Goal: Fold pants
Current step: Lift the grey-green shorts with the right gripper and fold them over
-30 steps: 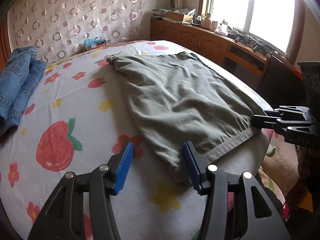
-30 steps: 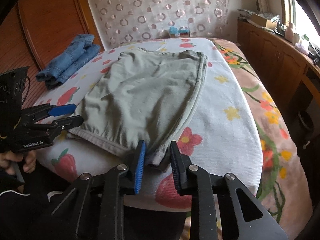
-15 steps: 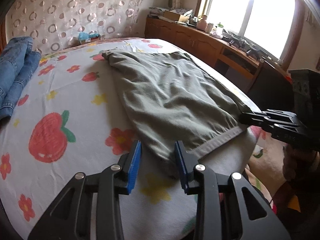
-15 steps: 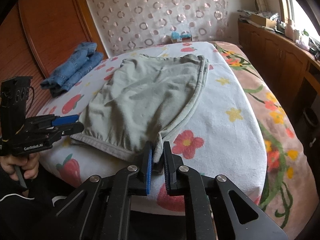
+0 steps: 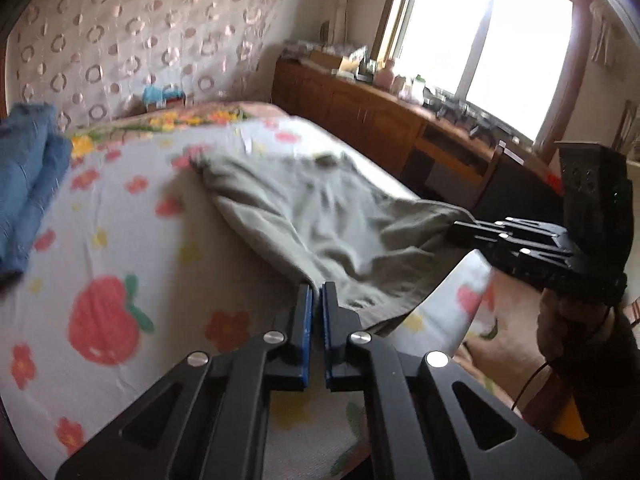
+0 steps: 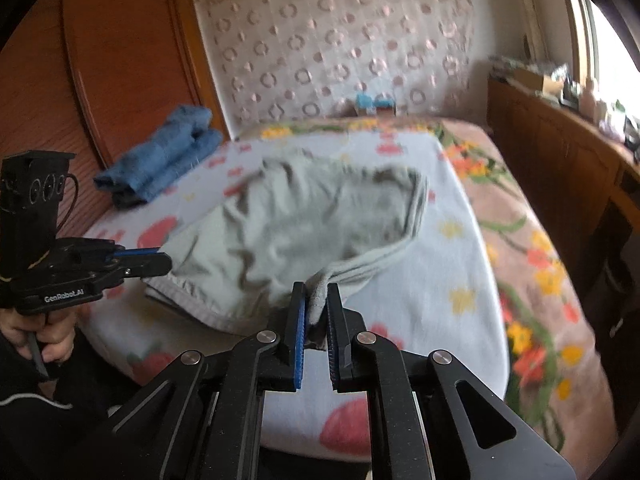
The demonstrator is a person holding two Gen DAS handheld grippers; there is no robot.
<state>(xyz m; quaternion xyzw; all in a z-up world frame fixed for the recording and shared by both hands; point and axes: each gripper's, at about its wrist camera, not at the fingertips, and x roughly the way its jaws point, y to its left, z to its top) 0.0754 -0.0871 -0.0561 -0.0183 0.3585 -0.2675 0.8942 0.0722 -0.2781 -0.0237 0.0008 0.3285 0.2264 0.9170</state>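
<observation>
Left wrist and right wrist views: both tools clamped on the near corners of the grey-green pants

Left wrist view, left to right: folded blue jeans (image 5: 28,196) lie at the left edge of the frame on the bed (image 5: 120,248), whose sheet is printed with strawberries and flowers. The grey-green pants (image 5: 304,216) spread across the middle of the frame, rumpled, with their near hem raised off the sheet. At lower centre the left tool (image 5: 316,300) has just been closing; its blue pads now stand almost together, pinching the near left corner of the pants. At the right of the frame the right tool (image 5: 460,232) grips the other near corner, the cloth drawn taut up to its tips, with a hand (image 5: 560,324) below it. A wooden cabinet (image 5: 360,120) with clutter on top runs along the wall under the bright window (image 5: 480,36) at upper right.

Right wrist view, left to right: the left tool (image 6: 164,260) enters from the left edge, held by a hand (image 6: 44,336), its tips at the pants' hem corner. Folded jeans (image 6: 168,152) sit at upper left by a wooden panel (image 6: 120,48). The pants (image 6: 304,224) fill the centre. At lower centre the right tool (image 6: 316,300) has also been closing, and a bunched fold of the pants' hem is squeezed between its pads (image 6: 299,336). The sheet (image 6: 448,280) and a floral blanket (image 6: 532,248) extend to the right.
</observation>
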